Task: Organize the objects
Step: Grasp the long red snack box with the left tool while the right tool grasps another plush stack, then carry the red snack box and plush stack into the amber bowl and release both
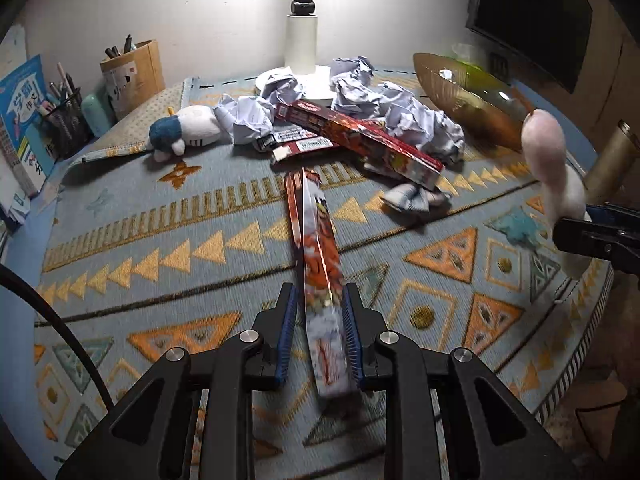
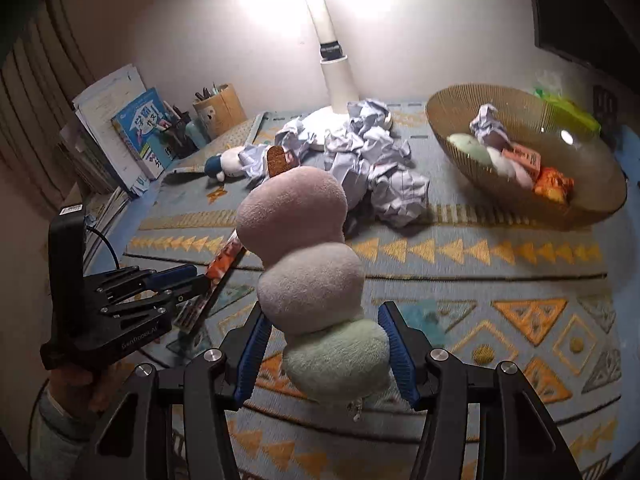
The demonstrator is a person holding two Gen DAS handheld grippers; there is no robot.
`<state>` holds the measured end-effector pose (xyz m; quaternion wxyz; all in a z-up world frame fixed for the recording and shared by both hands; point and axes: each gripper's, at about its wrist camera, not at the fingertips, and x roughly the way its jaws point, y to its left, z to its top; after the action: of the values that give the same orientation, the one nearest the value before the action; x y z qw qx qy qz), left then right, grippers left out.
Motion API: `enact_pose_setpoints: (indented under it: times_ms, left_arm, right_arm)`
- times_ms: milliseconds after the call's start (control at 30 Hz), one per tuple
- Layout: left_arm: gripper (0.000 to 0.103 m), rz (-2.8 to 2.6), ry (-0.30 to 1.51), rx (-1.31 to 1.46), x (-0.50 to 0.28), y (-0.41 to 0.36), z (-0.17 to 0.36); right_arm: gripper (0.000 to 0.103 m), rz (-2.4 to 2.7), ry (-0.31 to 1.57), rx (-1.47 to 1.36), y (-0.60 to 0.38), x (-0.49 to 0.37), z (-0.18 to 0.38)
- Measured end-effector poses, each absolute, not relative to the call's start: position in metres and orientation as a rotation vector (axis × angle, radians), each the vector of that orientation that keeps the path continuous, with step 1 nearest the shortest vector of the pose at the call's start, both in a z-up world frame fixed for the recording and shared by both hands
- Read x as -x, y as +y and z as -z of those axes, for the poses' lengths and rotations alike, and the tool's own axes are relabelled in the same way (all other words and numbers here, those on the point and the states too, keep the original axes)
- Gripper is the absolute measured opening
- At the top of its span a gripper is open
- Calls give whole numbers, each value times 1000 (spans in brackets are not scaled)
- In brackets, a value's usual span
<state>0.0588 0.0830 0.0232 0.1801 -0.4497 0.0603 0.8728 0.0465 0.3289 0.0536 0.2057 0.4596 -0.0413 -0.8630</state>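
Note:
My left gripper [image 1: 320, 296] is shut on a long flat red-and-orange printed box [image 1: 316, 240]. The box runs forward between the blue pads, over the patterned mat [image 1: 160, 240]. In the right wrist view this gripper [image 2: 192, 276] shows at the left, held by a hand, with the box [image 2: 226, 258] in it. My right gripper [image 2: 320, 308] is shut on a plush skewer of pink, pale pink and green balls [image 2: 308, 288], held upright above the mat. The left wrist view shows that plush [image 1: 544, 148] at the right edge.
A golden glass bowl [image 2: 560, 208] at the back right holds crumpled paper, plush pieces and a small box. Crumpled papers [image 1: 360, 92], more red boxes [image 1: 360, 136] and a white-and-blue plush [image 1: 188, 128] lie by the lamp base [image 1: 300, 40]. Pen holders [image 1: 132, 72] and books [image 2: 120, 132] line the left.

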Motion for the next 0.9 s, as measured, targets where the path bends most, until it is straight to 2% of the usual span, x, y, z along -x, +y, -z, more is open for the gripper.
enact_pose_setpoints:
  times_ms: [67,200,267,367,400,467,633,733,800,833,900]
  left_arm:
    - [20,-2449,159,1281,-76,78,-21]
    - [21,-2474,132,1243,-84,78,-15]
    - [24,-2489,56,1240,-77,76,-16]
    - [25,-2468,-32,1298,-55,75,-10]
    - [30,-2482,-40,1283,-51,76,-10]
    - [31,-2501,-24,1280,-46,81,-9]
    - [37,-2551,56,1245,-48,90,-7]
    - [46,-2545,97,1242,-48,95,-6]
    - [77,-2523,113,1254,-48,99,-5]
    - [81,-2516,120,1261,-49,101,-4]
    - [80,-2549,136,1260,-49,102,-4]
  right_arm:
    - [55,2357,-139,-1373,325,-57,-36]
    - [55,2406,-10,-1472,314,-68,-7]
    - [55,2410,-7,-1457,313,-69,-4]
    - [61,2406,-5,-1445,313,-69,-3]
    - [69,2399,-25,-1440,315,-69,-3]
    - [76,2405,-61,-1419,321,-67,-5]
    - [76,2410,-64,-1410,325,-65,-3]
    - [78,2409,-43,-1396,320,-64,-1]
    - [79,2411,13,-1389,312,-65,0]
    - [79,2420,55,-1386,307,-65,1]
    - [79,2448,150,-1374,298,-68,3]
